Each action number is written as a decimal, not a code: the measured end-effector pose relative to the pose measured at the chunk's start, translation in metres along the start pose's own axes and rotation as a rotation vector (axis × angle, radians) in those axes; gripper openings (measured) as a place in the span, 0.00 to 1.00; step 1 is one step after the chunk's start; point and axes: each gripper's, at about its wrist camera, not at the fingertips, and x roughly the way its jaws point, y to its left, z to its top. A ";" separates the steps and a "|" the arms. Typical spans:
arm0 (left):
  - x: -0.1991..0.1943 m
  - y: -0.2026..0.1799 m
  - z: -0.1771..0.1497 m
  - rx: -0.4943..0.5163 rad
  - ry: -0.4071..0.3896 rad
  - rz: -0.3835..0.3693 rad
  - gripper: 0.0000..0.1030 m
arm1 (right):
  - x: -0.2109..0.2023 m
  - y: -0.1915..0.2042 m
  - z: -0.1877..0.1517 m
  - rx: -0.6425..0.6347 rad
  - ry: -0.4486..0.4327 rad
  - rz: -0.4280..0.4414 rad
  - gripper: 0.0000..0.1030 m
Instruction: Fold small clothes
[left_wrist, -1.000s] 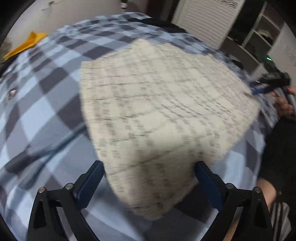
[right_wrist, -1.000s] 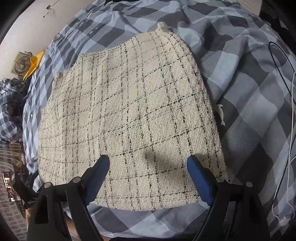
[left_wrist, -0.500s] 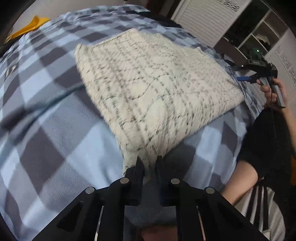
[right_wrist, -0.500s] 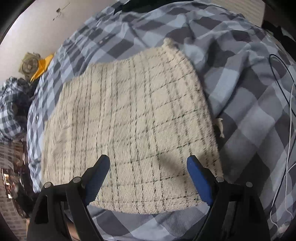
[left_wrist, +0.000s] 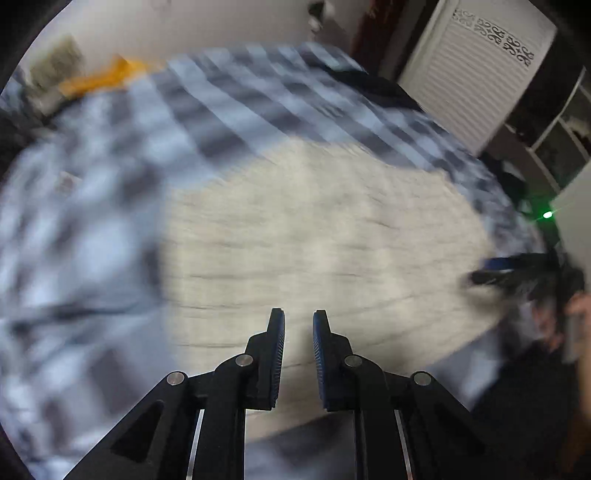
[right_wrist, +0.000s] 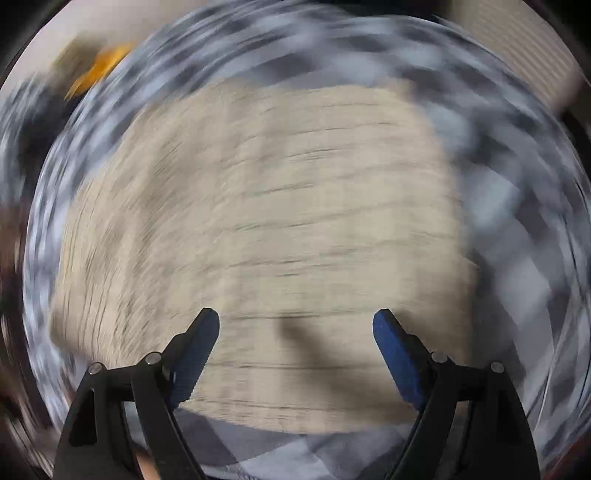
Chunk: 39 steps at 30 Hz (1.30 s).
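A cream tweed skirt with thin dark check lines (left_wrist: 314, 240) lies flat on a blue and grey checked bedspread (left_wrist: 92, 221). Both views are badly motion-blurred. My left gripper (left_wrist: 299, 321) hovers over the skirt's near edge, its jaws nearly together with a narrow gap and nothing between them. In the right wrist view the skirt (right_wrist: 277, 221) fills the middle. My right gripper (right_wrist: 295, 325) is wide open and empty above the skirt's near edge. The right gripper also shows at the right of the left wrist view (left_wrist: 495, 271), beside the skirt.
An orange cloth (left_wrist: 99, 77) lies at the bed's far left corner; it also shows in the right wrist view (right_wrist: 99, 70). A white louvred door (left_wrist: 469, 74) and dark shelves (left_wrist: 561, 140) stand beyond the bed on the right. A green light (left_wrist: 547, 214) glows there.
My left gripper went from wide open to almost shut, then swung over the skirt. The right gripper stayed wide open; both cameras now move fast.
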 end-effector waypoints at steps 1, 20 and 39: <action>0.022 -0.009 0.002 -0.024 0.038 -0.051 0.14 | 0.005 0.019 0.002 -0.068 0.008 0.027 0.81; 0.045 0.102 -0.033 -0.176 0.155 0.800 0.14 | 0.028 -0.070 0.030 0.263 0.027 0.078 0.70; 0.149 -0.009 0.079 0.108 0.000 0.432 0.15 | 0.048 0.014 0.076 -0.210 -0.034 -0.012 0.72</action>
